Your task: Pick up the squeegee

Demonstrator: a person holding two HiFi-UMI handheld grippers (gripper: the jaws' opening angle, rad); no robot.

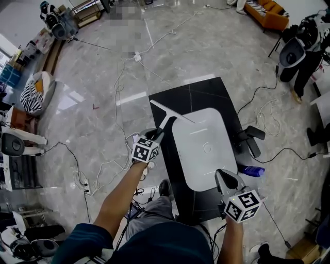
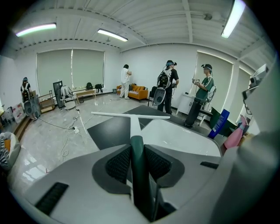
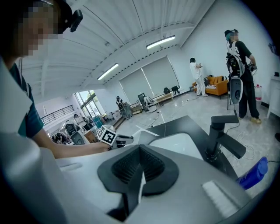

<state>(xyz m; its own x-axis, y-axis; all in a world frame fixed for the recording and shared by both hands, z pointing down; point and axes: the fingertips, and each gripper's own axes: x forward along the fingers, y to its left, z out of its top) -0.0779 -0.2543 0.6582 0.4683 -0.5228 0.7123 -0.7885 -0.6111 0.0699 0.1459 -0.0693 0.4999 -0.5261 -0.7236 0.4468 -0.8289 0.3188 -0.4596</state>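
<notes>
The squeegee [image 1: 172, 112] has a long white blade and a dark green handle. My left gripper [image 1: 156, 135] is shut on that handle and holds the squeegee above the left edge of the white sink [image 1: 206, 154]. In the left gripper view the handle [image 2: 139, 175] runs between the ribbed pads and the blade [image 2: 130, 115] lies crosswise ahead, over the black counter [image 2: 109, 129]. My right gripper [image 1: 225, 179] hovers over the sink's near right corner. Its pads [image 3: 131, 166] meet with nothing between them.
A black faucet [image 1: 250, 139] stands at the sink's right side, with a blue bottle [image 1: 251, 170] beside it. Cables trail across the marble floor [image 1: 118, 87]. Several people stand beyond the counter [image 2: 168, 85]. An orange sofa [image 1: 265, 13] sits far off.
</notes>
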